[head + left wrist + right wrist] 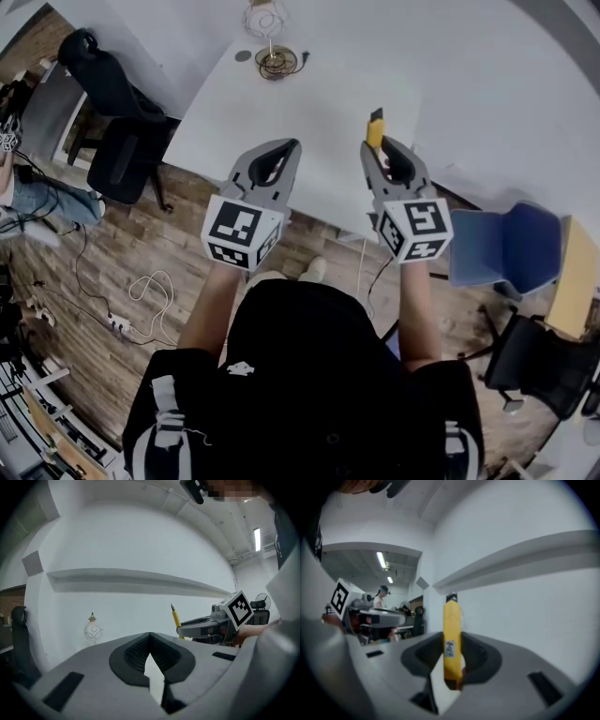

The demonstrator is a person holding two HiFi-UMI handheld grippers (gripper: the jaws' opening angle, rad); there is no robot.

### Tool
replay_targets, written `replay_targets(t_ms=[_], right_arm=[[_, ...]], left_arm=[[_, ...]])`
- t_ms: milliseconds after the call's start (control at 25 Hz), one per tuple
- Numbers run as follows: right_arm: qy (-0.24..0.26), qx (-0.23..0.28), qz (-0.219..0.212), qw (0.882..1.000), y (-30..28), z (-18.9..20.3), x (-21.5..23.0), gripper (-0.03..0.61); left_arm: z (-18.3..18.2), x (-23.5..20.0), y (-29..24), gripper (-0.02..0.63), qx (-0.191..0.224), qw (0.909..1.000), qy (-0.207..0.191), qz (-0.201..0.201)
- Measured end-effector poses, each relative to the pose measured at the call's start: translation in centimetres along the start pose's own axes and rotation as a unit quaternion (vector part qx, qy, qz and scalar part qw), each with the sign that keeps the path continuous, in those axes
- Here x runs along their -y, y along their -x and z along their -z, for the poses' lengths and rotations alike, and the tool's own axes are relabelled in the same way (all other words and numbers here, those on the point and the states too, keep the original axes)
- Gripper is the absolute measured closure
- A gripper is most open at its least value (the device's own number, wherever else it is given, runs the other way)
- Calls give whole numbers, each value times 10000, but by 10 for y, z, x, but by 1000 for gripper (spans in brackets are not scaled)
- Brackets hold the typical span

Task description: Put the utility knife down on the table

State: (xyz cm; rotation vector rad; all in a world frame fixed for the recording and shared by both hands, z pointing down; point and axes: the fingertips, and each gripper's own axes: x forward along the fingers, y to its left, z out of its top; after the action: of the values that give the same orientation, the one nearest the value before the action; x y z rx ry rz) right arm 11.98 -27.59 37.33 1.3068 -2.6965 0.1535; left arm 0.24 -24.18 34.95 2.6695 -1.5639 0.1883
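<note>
The right gripper point(380, 150) clamped the utility knife point(375, 129) in its jaws, long axis toward 12 o'clock above the surface point(309, 103); the left gripper point(286, 150) was closed, empty.

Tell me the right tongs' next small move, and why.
Probably lower the right tongs until the knife rests on the table. They grip the yellow knife, which juts out ahead of them over the white top, so it seems not yet set down. The left tongs are shut, empty and off to the side.
</note>
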Motion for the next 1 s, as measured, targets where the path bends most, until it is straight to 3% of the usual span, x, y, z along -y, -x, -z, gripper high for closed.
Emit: replay_targets(t_ms=[280, 640, 1000], right_arm=[[-9, -52, -79, 10000, -15, -1, 2, 443], [10, -17, 80, 10000, -43, -13, 2, 443], [-11, -464, 110, 9989, -93, 9, -10, 443]], left_arm=[[-2, -9, -10, 598, -8, 10000, 25, -31], [-4, -34, -30, 598, 26, 9997, 32, 229], [7, -73, -49, 598, -56, 9986, 165, 490]])
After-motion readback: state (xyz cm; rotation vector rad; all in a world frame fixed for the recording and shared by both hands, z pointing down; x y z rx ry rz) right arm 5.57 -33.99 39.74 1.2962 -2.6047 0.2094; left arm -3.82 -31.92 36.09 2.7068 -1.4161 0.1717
